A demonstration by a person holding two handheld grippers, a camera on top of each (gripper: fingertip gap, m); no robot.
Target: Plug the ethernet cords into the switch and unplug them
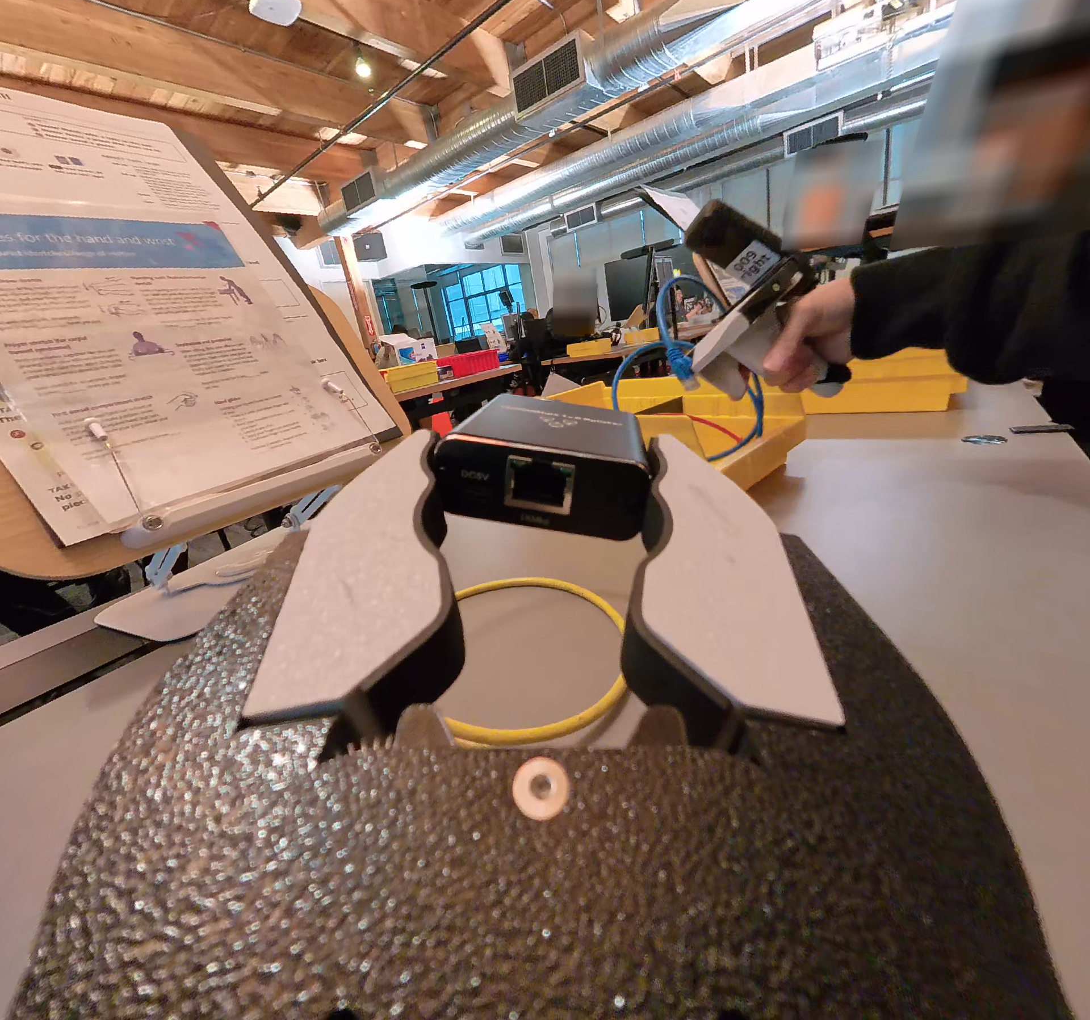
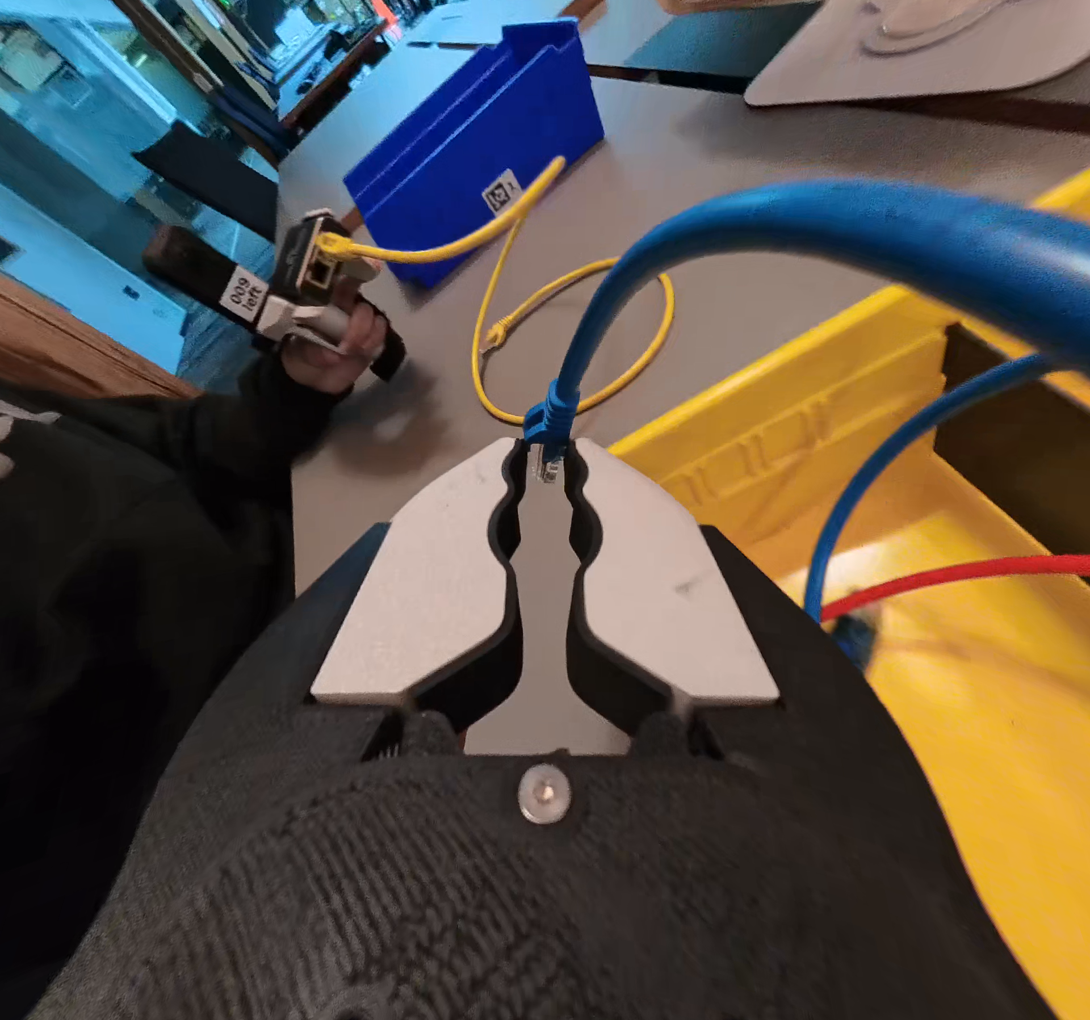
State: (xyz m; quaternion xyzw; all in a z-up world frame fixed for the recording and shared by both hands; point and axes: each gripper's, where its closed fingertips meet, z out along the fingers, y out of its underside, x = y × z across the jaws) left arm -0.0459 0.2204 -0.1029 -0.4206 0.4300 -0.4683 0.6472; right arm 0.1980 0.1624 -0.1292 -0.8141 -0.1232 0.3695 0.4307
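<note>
The left gripper (image 1: 542, 496) pinches a small black box-shaped switch (image 1: 539, 475) between its two grey fingers and holds it above the grey desk (image 1: 914, 579). One empty port of the switch faces the left wrist camera. In the right wrist view the other side of the switch (image 2: 309, 263) shows a thin yellow ethernet cord (image 2: 448, 248) plugged in; this cord hangs down and makes a loop on the desk, with its free plug lying inside the loop.

The right gripper (image 2: 545, 461) is pressed together on the clear plug of a thick blue ethernet cord (image 2: 826, 213), held at the fingertips. The blue cord bends up and goes back into a yellow plastic bin (image 2: 796, 431), where a red cord (image 2: 973, 570) also lies. The blue plug is well apart from the switch. A blue plastic bin (image 2: 472, 148) stands on the desk behind the yellow cord, and a tilted stand with printed sheets (image 1: 147, 313) is at the left.
</note>
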